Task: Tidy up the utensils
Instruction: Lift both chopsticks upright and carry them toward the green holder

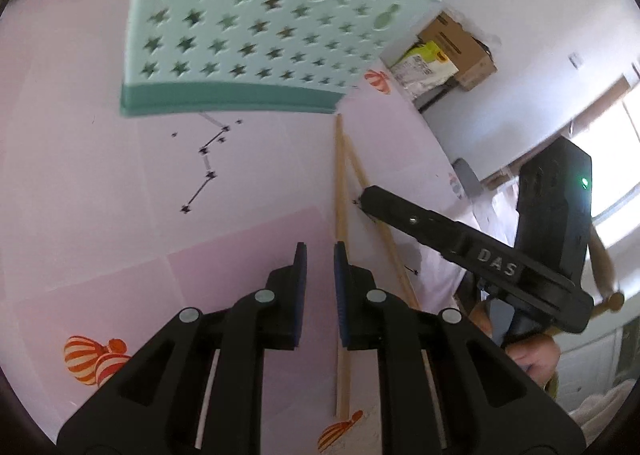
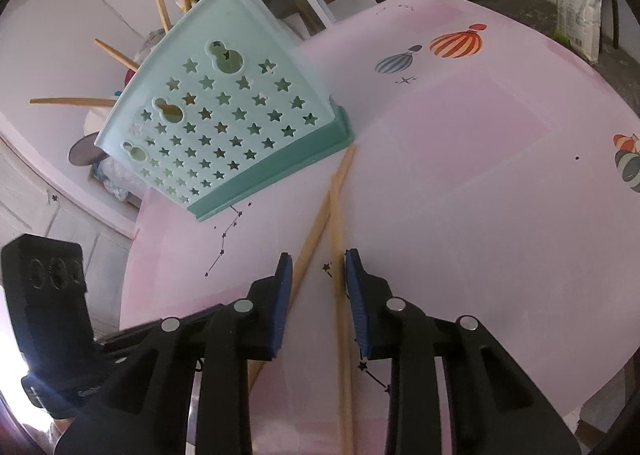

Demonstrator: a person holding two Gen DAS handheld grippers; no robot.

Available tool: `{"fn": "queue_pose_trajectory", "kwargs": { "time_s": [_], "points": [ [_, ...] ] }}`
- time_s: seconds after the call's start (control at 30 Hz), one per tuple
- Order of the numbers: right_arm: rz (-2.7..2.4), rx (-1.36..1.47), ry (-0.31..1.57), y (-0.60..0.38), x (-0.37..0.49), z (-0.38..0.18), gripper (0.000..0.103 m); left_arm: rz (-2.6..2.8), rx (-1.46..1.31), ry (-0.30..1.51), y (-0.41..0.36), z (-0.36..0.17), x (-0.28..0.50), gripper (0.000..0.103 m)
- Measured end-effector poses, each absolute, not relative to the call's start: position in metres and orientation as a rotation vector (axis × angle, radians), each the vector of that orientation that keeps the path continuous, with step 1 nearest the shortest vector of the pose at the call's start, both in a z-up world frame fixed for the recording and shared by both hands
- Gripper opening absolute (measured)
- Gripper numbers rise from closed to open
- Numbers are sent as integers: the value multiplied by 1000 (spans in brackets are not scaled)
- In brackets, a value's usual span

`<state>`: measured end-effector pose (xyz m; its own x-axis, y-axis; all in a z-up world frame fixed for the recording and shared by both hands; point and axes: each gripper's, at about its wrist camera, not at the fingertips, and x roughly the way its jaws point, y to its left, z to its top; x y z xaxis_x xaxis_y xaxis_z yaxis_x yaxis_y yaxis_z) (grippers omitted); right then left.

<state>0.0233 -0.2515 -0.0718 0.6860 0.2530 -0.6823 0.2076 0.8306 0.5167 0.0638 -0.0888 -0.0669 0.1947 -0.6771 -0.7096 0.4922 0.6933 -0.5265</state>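
Left wrist view, left to right: pink table (image 1: 80, 175) fills the left half; teal star-punched utensil holder (image 1: 256, 27) stands at upper centre. Left hand-held gripper (image 1: 320, 267) at lower centre: jaws nearly together with a thin gap, nothing between the pads; one chopstick passes just right of the gap, under the right finger rather than gripped. Pair of wooden chopsticks (image 1: 341, 191) lies right of centre, far ends close together near the holder's base corner and spreading toward the camera. Right hand-held gripper (image 1: 366, 201) comes in from the right edge, tip down at the chopsticks. Right wrist view: holder at left centre, with several wooden sticks poking out of its top at upper left; the chopsticks run from its base corner down to bottom centre, both shafts passing between the right gripper's jaws. Those jaws are partly apart, pads not visibly pressing on the wood. Step in hand, by judgement: pickup of the chopsticks by the right hand-held gripper. Next move calls for closing on both shafts, lifting, then dropping them ends-first into the holder's top; a stick rolling out of the pinch is the risk.
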Motion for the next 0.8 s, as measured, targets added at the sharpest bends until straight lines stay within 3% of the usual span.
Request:
{"fn": "queue_pose_trajectory", "kwargs": {
  "time_s": [0.1, 0.17, 0.43, 0.5, 0.8],
  "points": [
    [9, 561, 827, -249, 22, -72, 20, -844, -105, 1067, -101, -60, 55, 12],
    [-15, 518, 832, -249, 22, -72, 8, -843, -33, 1045, -104, -58, 58, 12],
    [-69, 432, 823, -254, 23, -70, 7, -809, 260, 926, -151, -57, 51, 12],
    [-84, 444, 818, -262, 21, -70, 7, -795, 266, 923, -155, -56, 52, 5],
    [-85, 527, 805, -285, 26, -75, 7, -719, 220, 1014, -91, -55, 40, 5]
  ]
}}
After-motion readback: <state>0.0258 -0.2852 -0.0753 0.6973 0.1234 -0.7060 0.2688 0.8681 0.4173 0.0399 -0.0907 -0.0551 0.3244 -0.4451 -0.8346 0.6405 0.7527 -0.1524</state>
